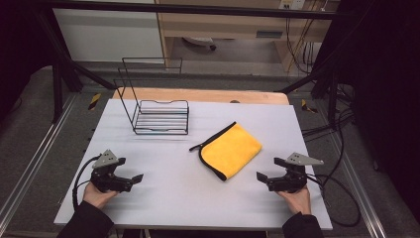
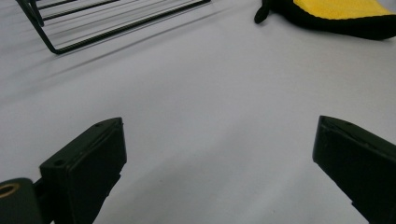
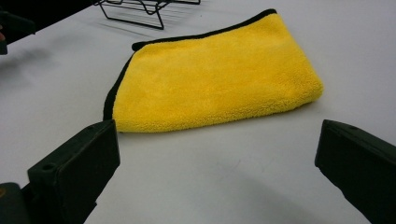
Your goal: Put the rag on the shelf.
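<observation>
Nothing is started: both your tools, left (image 1: 132,179) and right (image 1: 263,177), are released; cloth (image 1: 231,148) lies untouched at the right tool's eleven o'clock.

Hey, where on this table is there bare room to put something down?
Bare: between the left gripper and right gripper, in front of the cloth; also right of the rack, behind the cloth. Tightest: the gap between rack and cloth.
</observation>
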A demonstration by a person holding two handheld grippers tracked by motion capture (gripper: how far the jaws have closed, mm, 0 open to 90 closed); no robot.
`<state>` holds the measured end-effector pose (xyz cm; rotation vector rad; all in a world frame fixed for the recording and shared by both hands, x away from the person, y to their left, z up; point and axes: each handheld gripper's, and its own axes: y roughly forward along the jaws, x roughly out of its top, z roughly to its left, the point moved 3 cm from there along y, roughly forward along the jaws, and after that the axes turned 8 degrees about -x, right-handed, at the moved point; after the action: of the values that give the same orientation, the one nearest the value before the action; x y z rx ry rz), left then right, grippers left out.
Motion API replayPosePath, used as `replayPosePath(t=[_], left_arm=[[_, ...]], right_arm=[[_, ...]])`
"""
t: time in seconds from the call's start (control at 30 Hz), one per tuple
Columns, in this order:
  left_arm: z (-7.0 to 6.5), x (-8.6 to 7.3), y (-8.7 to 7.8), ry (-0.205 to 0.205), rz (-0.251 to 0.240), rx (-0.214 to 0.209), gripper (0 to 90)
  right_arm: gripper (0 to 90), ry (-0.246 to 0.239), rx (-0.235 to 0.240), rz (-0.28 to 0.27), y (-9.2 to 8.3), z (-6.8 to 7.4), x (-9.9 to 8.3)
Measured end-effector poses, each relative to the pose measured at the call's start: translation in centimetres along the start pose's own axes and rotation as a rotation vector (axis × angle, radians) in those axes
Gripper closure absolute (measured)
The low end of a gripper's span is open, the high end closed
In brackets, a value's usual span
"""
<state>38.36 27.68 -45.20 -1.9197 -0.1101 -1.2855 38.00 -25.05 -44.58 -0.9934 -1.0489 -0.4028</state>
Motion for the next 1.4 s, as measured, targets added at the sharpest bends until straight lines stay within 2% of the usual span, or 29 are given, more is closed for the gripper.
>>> replayPosePath(t=[0.27, 0.37, 0.63, 0.7, 0.73, 0.9, 1.07, 1.13, 1.17, 1.2, 1.23, 1.4], left_arm=[[0.0, 0.0, 0.0, -0.011, -0.001, 0.008, 2.8], [0.0, 0.0, -0.2, -0.002, 0.000, 0.012, 2.8], [0.0, 0.0, -0.2, -0.010, -0.004, 0.018, 2.8], [0.1, 0.0, -0.2, -0.010, -0.003, 0.019, 2.9], [0.1, 0.0, -0.2, -0.010, -0.004, 0.020, 2.9], [0.0, 0.0, -0.1, -0.012, -0.002, 0.018, 2.9], [0.0, 0.0, -0.2, -0.010, -0.002, 0.018, 2.9], [0.1, 0.0, -0.2, -0.011, -0.002, 0.019, 3.0], [0.1, 0.0, -0.2, -0.012, -0.003, 0.019, 3.1], [0.1, 0.0, -0.2, -0.012, -0.003, 0.019, 3.2], [0.1, 0.0, -0.2, -0.013, -0.002, 0.018, 3.3], [0.0, 0.0, -0.1, -0.012, 0.001, 0.017, 3.6]], right_arm=[[0.5, -0.022, 0.000, 0.010, 0.4, 0.9, 0.2], [0.9, -0.025, 0.010, 0.013, 0.6, 1.5, 0.4], [2.6, -0.067, 0.031, 0.059, 2.5, 4.6, 0.8], [2.8, -0.079, 0.037, 0.062, 2.7, 4.9, 0.9], [3.7, -0.087, 0.045, 0.064, 3.1, 5.6, 1.0], [6.3, -0.096, 0.058, 0.071, 4.0, 6.7, 1.2], [9.8, -0.136, 0.057, 0.116, 5.9, 8.2, 1.4], [12.7, -0.145, 0.052, 0.129, 6.2, 8.4, 1.3], [19.0, -0.170, 0.059, 0.139, 6.8, 8.8, 1.3], [19.0, -0.170, 0.059, 0.139, 6.8, 8.8, 1.3], [25.8, -0.185, 0.051, 0.154, 7.3, 9.1, 1.2], [42.0, -0.202, 0.046, 0.182, 8.4, 9.5, 1.1]])
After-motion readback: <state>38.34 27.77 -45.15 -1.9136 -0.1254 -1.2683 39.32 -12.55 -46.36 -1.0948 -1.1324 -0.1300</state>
